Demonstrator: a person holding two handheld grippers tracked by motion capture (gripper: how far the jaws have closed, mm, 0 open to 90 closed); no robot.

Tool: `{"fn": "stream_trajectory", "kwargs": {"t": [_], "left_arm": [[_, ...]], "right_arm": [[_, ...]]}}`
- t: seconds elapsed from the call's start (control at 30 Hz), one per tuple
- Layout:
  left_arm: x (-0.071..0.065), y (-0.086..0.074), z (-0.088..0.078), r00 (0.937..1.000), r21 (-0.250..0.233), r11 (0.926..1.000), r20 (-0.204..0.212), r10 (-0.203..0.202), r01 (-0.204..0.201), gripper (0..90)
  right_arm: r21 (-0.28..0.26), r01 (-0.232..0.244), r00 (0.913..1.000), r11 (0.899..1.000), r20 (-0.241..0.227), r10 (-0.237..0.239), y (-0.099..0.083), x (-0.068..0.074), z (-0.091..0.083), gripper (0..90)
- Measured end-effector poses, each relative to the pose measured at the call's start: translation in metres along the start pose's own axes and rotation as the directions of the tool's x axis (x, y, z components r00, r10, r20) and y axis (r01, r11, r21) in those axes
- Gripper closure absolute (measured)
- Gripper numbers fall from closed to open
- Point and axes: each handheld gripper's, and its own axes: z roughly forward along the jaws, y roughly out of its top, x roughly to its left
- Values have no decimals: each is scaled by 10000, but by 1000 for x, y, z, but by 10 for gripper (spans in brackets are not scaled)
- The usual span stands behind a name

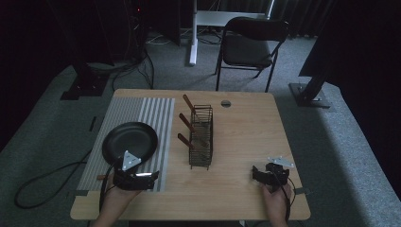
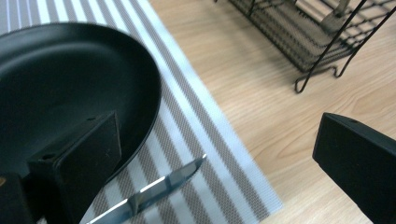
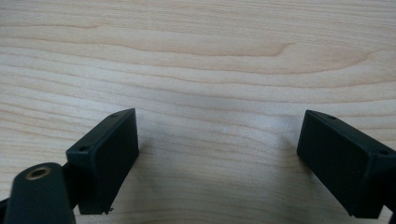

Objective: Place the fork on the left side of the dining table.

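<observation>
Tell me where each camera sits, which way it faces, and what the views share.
High view: above the person's side, looking forward and down on the table; both forearms, left gripper and right gripper show.
Left gripper view: on the left gripper, jaws apart, facing the black pan, knife, striped mat and wire rack.
Right gripper view: on the right gripper, jaws apart over bare wood.
Shared: pan, knife, mat and rack appear in the high and left gripper views.

A recording studio or lab, not a home.
Black curtains [image 1: 56, 33] are enclosing a carpeted floor where cables [image 1: 42, 182], stand bases [image 1: 307, 92] and a folding chair [image 1: 250, 45] are sitting around one table [image 1: 246, 137].
</observation>
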Motion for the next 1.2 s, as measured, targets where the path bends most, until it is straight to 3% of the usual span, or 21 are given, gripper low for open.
{"fn": "stream_trajectory", "kwargs": {"t": [0.4,0.8,0.9,0.93,1.17,1.2], "left_arm": [[-21,33,7,9975,-435,9982,561,429,-405,11],[-35,57,11,9947,-902,9954,946,402,-316,12],[-42,61,14,9913,-970,9938,1145,655,-544,12],[-43,62,15,9907,-1017,9931,1167,694,-576,55],[-51,74,20,9881,-1019,9936,1405,623,-481,57],[-52,76,22,9873,-992,9939,1463,627,-484,90]], "right_arm": [[2,-4,10000,10000,-2,4,0,0,0,122],[3,1,10000,10000,0,-1,0,0,0,122],[3,-1,10000,10000,-2,1,0,0,0,123],[4,-1,10000,10000,-2,1,0,0,0,123],[2,1,10000,10000,-1,-1,0,0,0,123],[1,-13,10000,10000,-2,13,0,0,0,123]]}}
